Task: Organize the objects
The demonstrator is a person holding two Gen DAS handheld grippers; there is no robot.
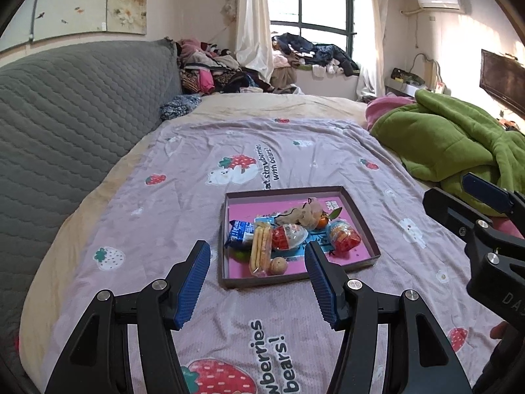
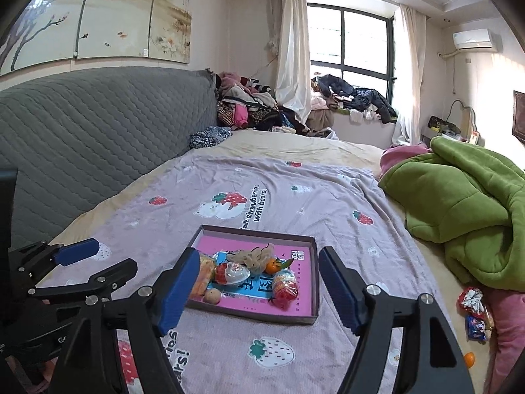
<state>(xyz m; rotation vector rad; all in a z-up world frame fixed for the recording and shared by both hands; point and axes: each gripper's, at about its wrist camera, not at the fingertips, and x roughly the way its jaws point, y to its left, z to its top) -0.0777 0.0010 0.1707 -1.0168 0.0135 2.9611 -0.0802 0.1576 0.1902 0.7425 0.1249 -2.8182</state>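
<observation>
A shallow box with a pink floor (image 1: 361, 216) (image 2: 313, 275) lies on the strawberry-print bedspread. It holds a blue snack pack (image 1: 241, 234), a biscuit pack (image 1: 261, 251), a red and white egg-shaped pack (image 1: 288, 236) (image 2: 231, 273), a red candy pack (image 1: 344, 239) (image 2: 286, 287), a walnut (image 1: 278, 265) (image 2: 212, 296), a tangerine (image 2: 273, 266) and a beige pouch (image 1: 303, 215). My left gripper (image 1: 257, 282) is open and empty, just short of the box. My right gripper (image 2: 259, 289) is open and empty, its fingers framing the box from the near side.
A green blanket (image 2: 466, 203) is piled at the right. Loose snack packs (image 2: 474, 312) and a tangerine (image 2: 469, 359) lie by pink cloth at the right edge. A grey quilted headboard (image 1: 72, 115) runs along the left. Clothes are heaped under the window.
</observation>
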